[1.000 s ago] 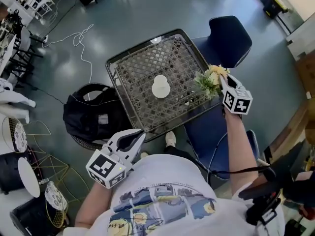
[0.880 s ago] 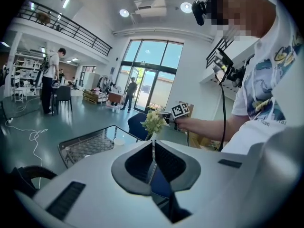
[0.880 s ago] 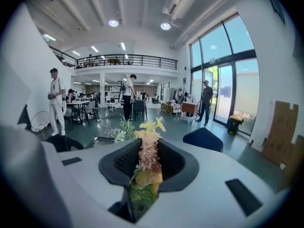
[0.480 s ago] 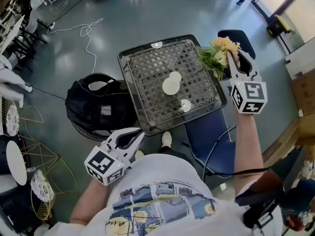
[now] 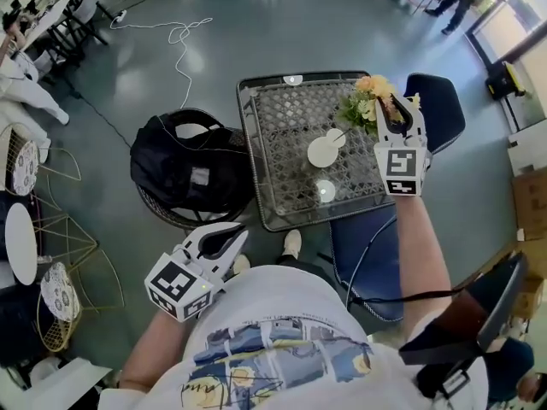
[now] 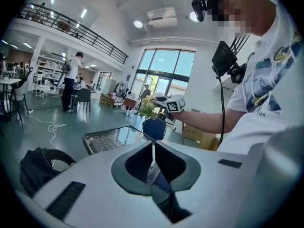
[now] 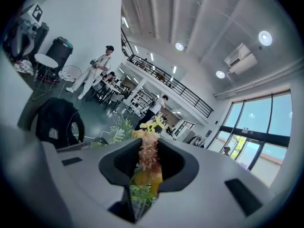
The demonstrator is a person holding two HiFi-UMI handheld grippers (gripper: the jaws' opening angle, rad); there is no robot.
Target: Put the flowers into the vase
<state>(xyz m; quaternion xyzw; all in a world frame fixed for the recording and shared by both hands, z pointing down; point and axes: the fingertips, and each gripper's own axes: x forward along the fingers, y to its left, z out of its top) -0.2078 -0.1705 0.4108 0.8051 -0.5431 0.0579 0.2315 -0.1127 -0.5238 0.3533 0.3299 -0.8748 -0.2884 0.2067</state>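
A white vase stands near the middle of the metal mesh table. My right gripper is shut on a bunch of yellow and peach flowers with green leaves, held over the table's right side just beyond the vase. In the right gripper view the flowers fill the gap between the jaws. My left gripper hangs low beside the person's body, off the table's near corner, shut with nothing in it. In the left gripper view the jaws meet in a thin line, with the flowers far beyond.
A black bag lies on a round chair left of the table. A blue chair stands at its right, another blue seat at its near side. A white cable trails on the floor. Wire side tables stand far left.
My right gripper has risen with the flowers, rolled, and moved from the table's right edge to above its right side near the vase. The left gripper has shifted only slightly.
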